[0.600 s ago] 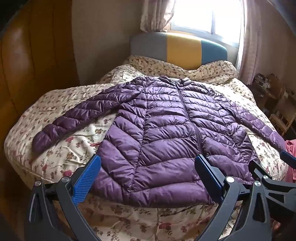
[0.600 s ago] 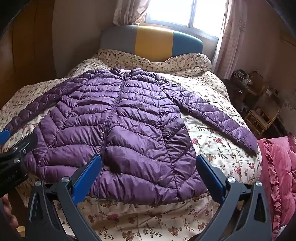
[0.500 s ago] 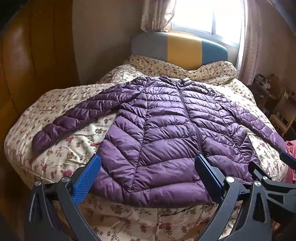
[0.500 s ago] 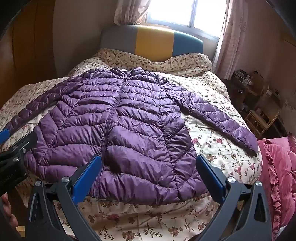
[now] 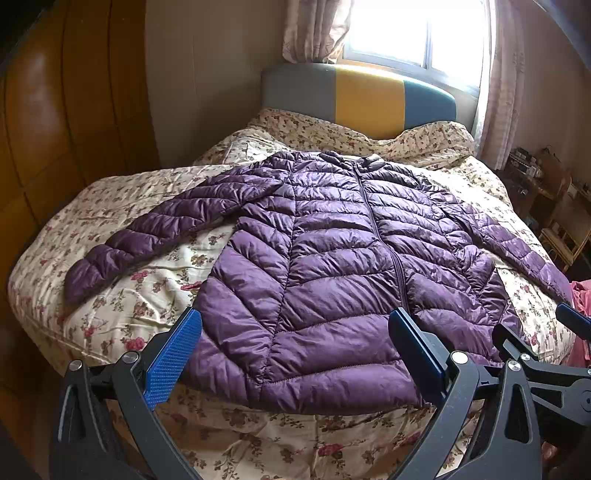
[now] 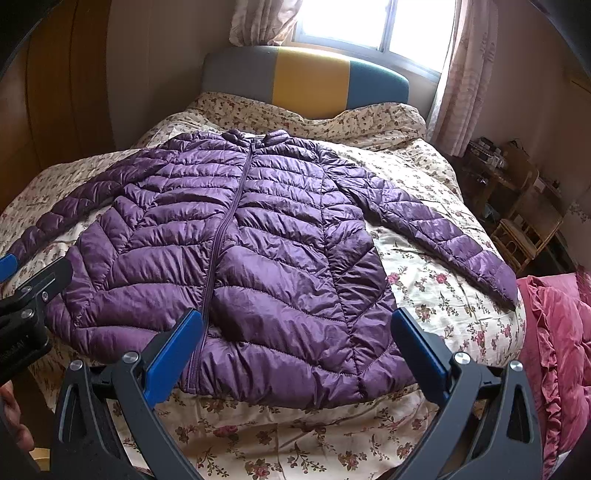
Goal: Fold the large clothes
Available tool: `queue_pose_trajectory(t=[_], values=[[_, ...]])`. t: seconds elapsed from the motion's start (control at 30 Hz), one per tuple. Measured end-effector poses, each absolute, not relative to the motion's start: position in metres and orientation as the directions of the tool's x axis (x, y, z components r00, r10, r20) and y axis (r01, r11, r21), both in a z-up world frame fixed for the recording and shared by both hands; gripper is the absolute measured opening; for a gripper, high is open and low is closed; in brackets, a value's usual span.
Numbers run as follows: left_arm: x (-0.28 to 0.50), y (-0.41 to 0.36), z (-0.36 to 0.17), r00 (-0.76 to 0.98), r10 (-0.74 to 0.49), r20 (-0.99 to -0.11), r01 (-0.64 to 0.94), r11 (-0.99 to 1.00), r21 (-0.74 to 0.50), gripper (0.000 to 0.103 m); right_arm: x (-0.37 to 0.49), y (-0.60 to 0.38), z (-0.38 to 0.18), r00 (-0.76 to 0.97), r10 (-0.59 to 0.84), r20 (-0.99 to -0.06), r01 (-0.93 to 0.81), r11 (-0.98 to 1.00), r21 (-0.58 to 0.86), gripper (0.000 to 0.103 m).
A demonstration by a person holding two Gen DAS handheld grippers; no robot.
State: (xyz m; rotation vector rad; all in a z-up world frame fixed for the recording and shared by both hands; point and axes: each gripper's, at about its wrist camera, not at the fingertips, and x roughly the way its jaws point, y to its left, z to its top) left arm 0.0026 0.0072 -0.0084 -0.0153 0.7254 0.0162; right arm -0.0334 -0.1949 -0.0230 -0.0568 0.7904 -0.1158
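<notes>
Purple and shiny, the quilted down jacket (image 5: 332, 258) lies flat on the bed, front side up and zipped, with the collar near the headboard (image 5: 362, 99) and the hem toward the foot end. Under it is a cream bedspread (image 5: 155, 295) with small red flowers. Both sleeves are stretched out to the sides: the left sleeve (image 5: 155, 236) points to the wooden wardrobe (image 5: 55, 147), the right sleeve (image 6: 436, 229) points to a pink ruffled cloth (image 6: 554, 332) at the edge of the bed.

The left gripper (image 5: 295, 347) hovers above the hem of the jacket, on the left half of it. Its blue fingers (image 5: 173, 358) are spread wide and nothing is between them; they do not touch the fabric. The right gripper (image 6: 299, 343) hangs over the right half of the hem, just beside the zipper, and its fingers (image 6: 173, 358) are also spread wide and hold nothing. Both tools tilt down toward the bed. The two grippers are close to each other, side by side at the foot end. Behind the headboard a bright window (image 6: 376, 22) with pale curtains gives the light.
</notes>
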Motion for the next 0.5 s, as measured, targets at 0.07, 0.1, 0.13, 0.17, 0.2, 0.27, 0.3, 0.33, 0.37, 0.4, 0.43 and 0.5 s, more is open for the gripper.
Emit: queue_pose_trajectory(t=[0.07, 0.1, 0.13, 0.17, 0.2, 0.27, 0.3, 0.33, 0.37, 0.4, 0.43, 0.5], values=[[0.0026, 0.007, -0.0089, 0.75, 0.01, -0.662, -0.02, 1.0, -0.007, 0.1, -0.0334, -0.1951, -0.0221, 0.696, -0.124, -0.707, 0.082, 0.992, -0.093, 0.101], [0.0025, 0.007, -0.0093, 0.75, 0.01, -0.661, -0.02, 1.0, -0.007, 0.1, -0.0334, -0.1947, -0.0226, 0.696, -0.123, -0.708, 0.081, 0.992, -0.093, 0.101], [0.0025, 0.0071, -0.0097, 0.75, 0.011, -0.661, -0.02, 1.0, -0.007, 0.1, -0.032, -0.195, -0.0256, 0.696, -0.122, -0.708, 0.08, 0.992, -0.093, 0.101], [0.0025, 0.0072, -0.0101, 0.751, 0.011, -0.66, -0.021, 1.0, -0.007, 0.1, -0.0317, -0.1949, -0.0268, 0.695, -0.122, -0.709, 0.08, 0.993, -0.093, 0.101], [0.0025, 0.0071, -0.0106, 0.751, 0.01, -0.66, -0.021, 1.0, -0.008, 0.1, -0.031, -0.1951, -0.0276, 0.694, -0.121, -0.71, 0.079, 0.993, -0.092, 0.101], [0.0031, 0.0074, -0.0083, 0.748, 0.009, -0.663, -0.019, 1.0, -0.009, 0.1, -0.0322, -0.1941, -0.0277, 0.694, -0.12, -0.71, 0.079, 0.993, -0.09, 0.101], [0.0032, 0.0076, -0.0087, 0.748, 0.009, -0.663, -0.02, 1.0, -0.009, 0.1, -0.031, -0.1947, -0.0258, 0.692, -0.117, -0.712, 0.074, 0.993, -0.091, 0.101], [0.0029, 0.0074, -0.0083, 0.748, 0.008, -0.663, -0.019, 1.0, -0.009, 0.1, -0.0312, -0.1951, -0.0253, 0.692, -0.115, -0.712, 0.074, 0.993, -0.089, 0.101], [0.0029, 0.0074, -0.0083, 0.749, 0.008, -0.662, -0.019, 1.0, -0.009, 0.1, -0.0314, -0.1952, -0.0253, 0.693, -0.115, -0.711, 0.074, 0.993, -0.088, 0.101], [0.0027, 0.0074, -0.0083, 0.75, 0.009, -0.661, -0.02, 1.0, -0.009, 0.1, -0.0311, -0.1949, -0.025, 0.693, -0.115, -0.711, 0.073, 0.993, -0.089, 0.101], [0.0024, 0.0072, -0.0082, 0.752, 0.009, -0.659, -0.019, 1.0, -0.009, 0.1, -0.0312, -0.195, -0.0249, 0.694, -0.115, -0.71, 0.073, 0.993, -0.089, 0.101], [0.0026, 0.0069, -0.0064, 0.754, 0.01, -0.657, -0.019, 1.0, -0.007, 0.1, -0.032, -0.195, -0.0237, 0.698, -0.112, -0.707, 0.07, 0.994, -0.088, 0.101]])
